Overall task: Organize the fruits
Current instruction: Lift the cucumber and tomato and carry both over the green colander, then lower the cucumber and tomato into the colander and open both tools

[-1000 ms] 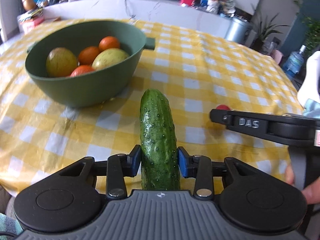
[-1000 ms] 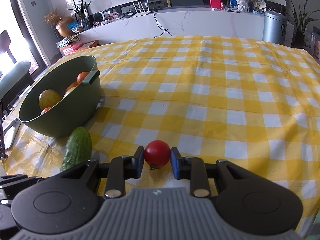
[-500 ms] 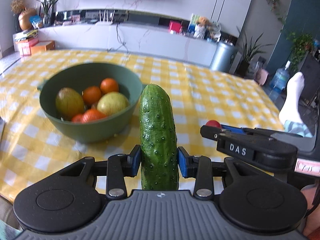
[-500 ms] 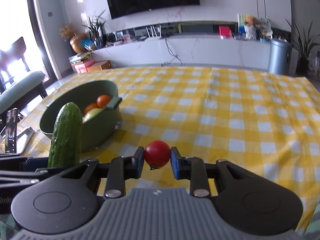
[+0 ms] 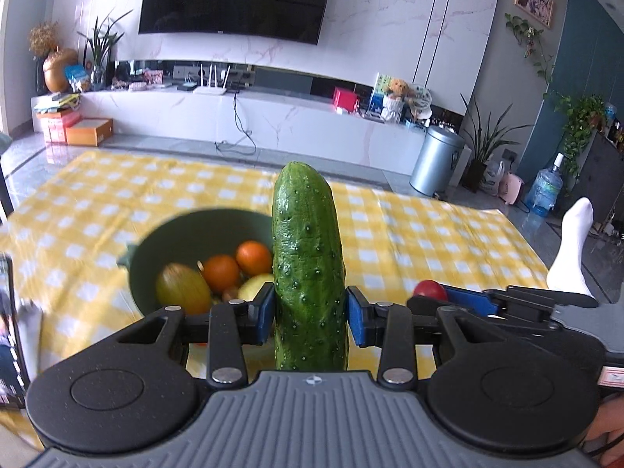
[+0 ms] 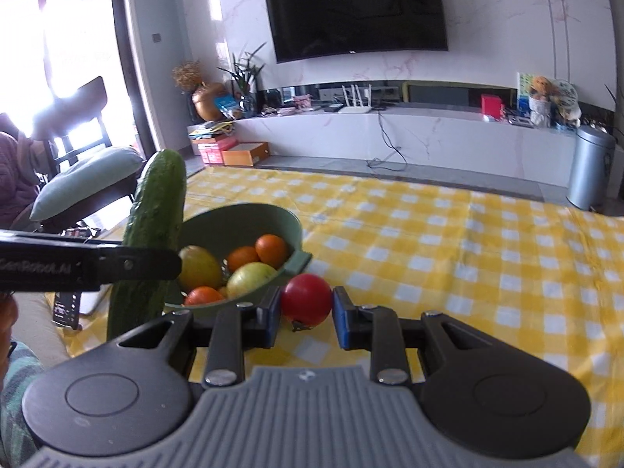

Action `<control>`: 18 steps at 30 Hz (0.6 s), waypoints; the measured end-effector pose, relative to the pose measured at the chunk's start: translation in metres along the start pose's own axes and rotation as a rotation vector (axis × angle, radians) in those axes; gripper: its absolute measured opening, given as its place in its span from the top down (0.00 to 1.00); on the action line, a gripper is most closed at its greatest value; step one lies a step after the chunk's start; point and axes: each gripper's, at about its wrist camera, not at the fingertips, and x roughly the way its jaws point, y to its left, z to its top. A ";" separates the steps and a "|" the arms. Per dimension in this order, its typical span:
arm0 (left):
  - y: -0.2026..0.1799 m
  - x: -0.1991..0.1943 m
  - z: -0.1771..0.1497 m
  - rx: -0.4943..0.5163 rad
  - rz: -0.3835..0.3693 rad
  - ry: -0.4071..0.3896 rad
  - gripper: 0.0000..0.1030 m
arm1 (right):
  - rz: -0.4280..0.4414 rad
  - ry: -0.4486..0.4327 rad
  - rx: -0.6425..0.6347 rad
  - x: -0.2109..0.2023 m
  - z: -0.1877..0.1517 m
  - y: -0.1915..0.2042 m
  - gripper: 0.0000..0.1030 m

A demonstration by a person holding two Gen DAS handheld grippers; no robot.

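Note:
My left gripper (image 5: 309, 314) is shut on a green cucumber (image 5: 308, 257), held upright high above the table. The cucumber also shows in the right wrist view (image 6: 156, 218), at the left. My right gripper (image 6: 306, 314) is shut on a red tomato (image 6: 306, 299), also lifted; the tomato shows in the left wrist view (image 5: 429, 290). A green bowl (image 5: 163, 234) with oranges and yellow-green fruits sits on the yellow checked tablecloth (image 5: 429, 234), below and ahead of both grippers. The bowl shows in the right wrist view (image 6: 238, 222) too.
A dark flat object (image 6: 66, 308) lies at the table's left edge. Beyond the table are a white TV cabinet (image 5: 273, 121), a metal bin (image 5: 436, 160) and a chair with a cushion (image 6: 85, 179) at left.
Both grippers have risen well above the table, carrying the cucumber and the tomato. The bowl now lies lower and farther in both views.

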 end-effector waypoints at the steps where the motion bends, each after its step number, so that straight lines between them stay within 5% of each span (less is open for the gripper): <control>1: 0.005 0.000 0.005 0.010 0.007 -0.004 0.58 | 0.009 -0.005 -0.011 0.001 0.005 0.003 0.76; 10: 0.047 0.029 0.044 0.060 0.032 0.066 0.58 | 0.101 0.001 -0.098 0.030 0.041 0.030 0.76; 18: 0.054 0.070 0.040 0.182 0.046 0.160 0.58 | 0.130 0.065 -0.195 0.070 0.047 0.054 0.76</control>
